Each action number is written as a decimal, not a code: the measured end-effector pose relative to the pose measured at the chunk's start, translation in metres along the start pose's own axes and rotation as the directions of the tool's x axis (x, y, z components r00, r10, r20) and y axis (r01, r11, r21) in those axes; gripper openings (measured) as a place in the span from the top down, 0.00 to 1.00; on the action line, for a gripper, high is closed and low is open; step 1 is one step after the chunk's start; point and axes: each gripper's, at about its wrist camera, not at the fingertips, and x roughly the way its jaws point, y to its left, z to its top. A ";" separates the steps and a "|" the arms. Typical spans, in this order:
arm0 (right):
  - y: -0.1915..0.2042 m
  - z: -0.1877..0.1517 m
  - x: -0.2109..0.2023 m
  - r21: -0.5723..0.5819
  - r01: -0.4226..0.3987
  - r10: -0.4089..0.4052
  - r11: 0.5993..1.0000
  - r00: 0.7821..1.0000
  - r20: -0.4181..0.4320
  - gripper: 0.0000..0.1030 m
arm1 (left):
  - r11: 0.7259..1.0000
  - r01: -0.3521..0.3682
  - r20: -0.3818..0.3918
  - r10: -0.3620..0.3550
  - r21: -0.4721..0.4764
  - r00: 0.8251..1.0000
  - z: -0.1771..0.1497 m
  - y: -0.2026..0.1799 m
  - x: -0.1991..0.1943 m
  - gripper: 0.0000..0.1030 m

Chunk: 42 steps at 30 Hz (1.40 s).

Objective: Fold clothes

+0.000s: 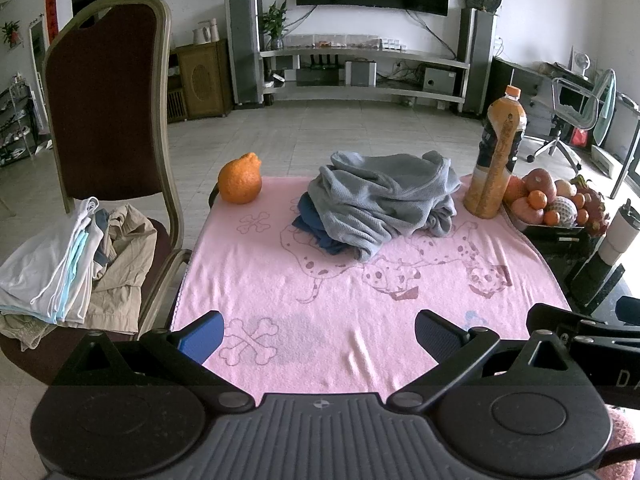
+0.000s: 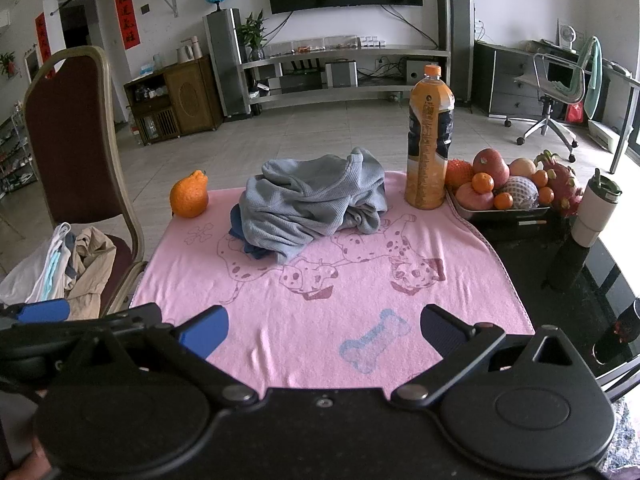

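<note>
A: Near edge first. My left gripper and right gripper both spread wide, holding nothing, over the pink towel.

B: Clothes?

A: Grey top crumpled on something blue, towards the table's far edge.

B: Risks?

A: Dragging it could tip the juice bottle or roll the orange off the far-left corner. Bottle label unreadable.

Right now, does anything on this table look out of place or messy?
The grey waffle-knit garment lies crumpled in a heap at the far side of the pink dog-print towel, on top of a dark blue garment. A knobbly orange citrus fruit sits alone at the towel's far left corner, away from the fruit tray.
</note>
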 end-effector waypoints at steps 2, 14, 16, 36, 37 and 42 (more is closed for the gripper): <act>0.000 0.000 0.002 0.003 -0.001 0.001 1.000 1.000 -0.006 0.00 | 1.000 0.010 -0.018 -0.010 -0.001 1.000 0.000 0.001 0.006 0.01; -0.016 0.020 0.054 0.012 0.056 -0.056 0.998 0.998 -0.026 0.00 | 1.000 0.017 -0.110 -0.015 0.017 0.994 0.007 0.017 0.068 0.01; -0.020 0.028 0.065 0.025 0.023 -0.023 0.999 1.000 0.013 0.00 | 1.000 0.007 -0.115 -0.006 0.013 0.993 0.013 0.022 0.080 0.01; -0.070 0.163 0.279 0.356 0.013 -0.014 0.935 1.000 0.001 0.51 | 0.975 0.095 -0.149 -0.126 -0.199 0.981 0.035 0.107 0.227 0.02; -0.070 0.163 0.281 0.356 0.015 -0.016 0.934 1.000 -0.002 0.51 | 0.976 0.090 -0.159 -0.123 -0.200 0.980 0.034 0.108 0.230 0.02; -0.065 0.163 0.289 0.359 0.027 -0.022 0.933 1.000 -0.019 0.50 | 0.978 0.122 -0.121 -0.143 -0.170 0.982 0.031 0.108 0.222 0.12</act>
